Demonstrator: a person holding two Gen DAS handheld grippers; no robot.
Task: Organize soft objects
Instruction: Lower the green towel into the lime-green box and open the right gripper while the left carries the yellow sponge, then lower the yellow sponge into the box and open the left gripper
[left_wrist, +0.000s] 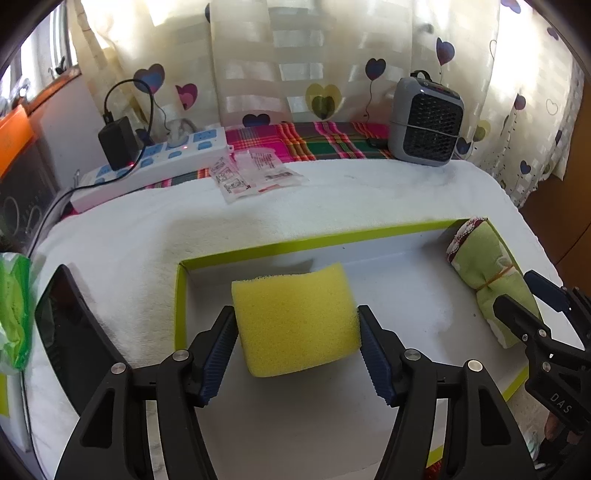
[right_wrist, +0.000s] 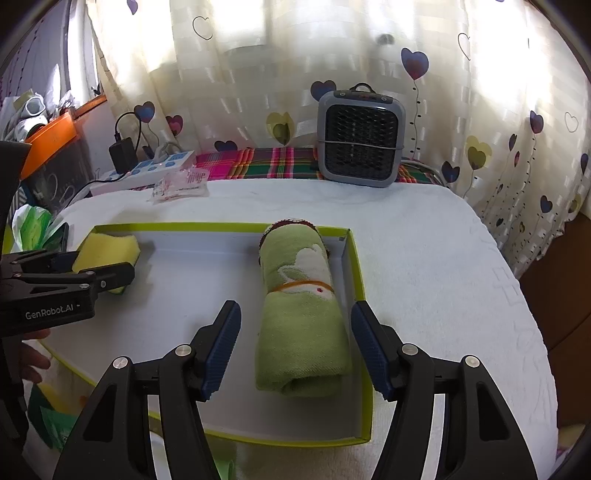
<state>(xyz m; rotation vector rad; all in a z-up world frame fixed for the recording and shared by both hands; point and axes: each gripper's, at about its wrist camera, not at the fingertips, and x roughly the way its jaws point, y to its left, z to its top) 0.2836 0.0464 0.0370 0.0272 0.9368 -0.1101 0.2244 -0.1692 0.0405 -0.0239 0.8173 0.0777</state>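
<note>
Inside the green-rimmed box, the rolled green towel is already lying at 3 o'clock. Left gripper is squeezing the yellow sponge, still to release at 9 o'clock; right gripper is gaping, holding nothing.

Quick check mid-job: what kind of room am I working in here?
Most likely a home room, perhaps a bedroom, not a lab. Heart-print curtains hang behind the surface, a white towel and plaid cloth cover it, and a small portable heater and a power strip sit at the back.
</note>
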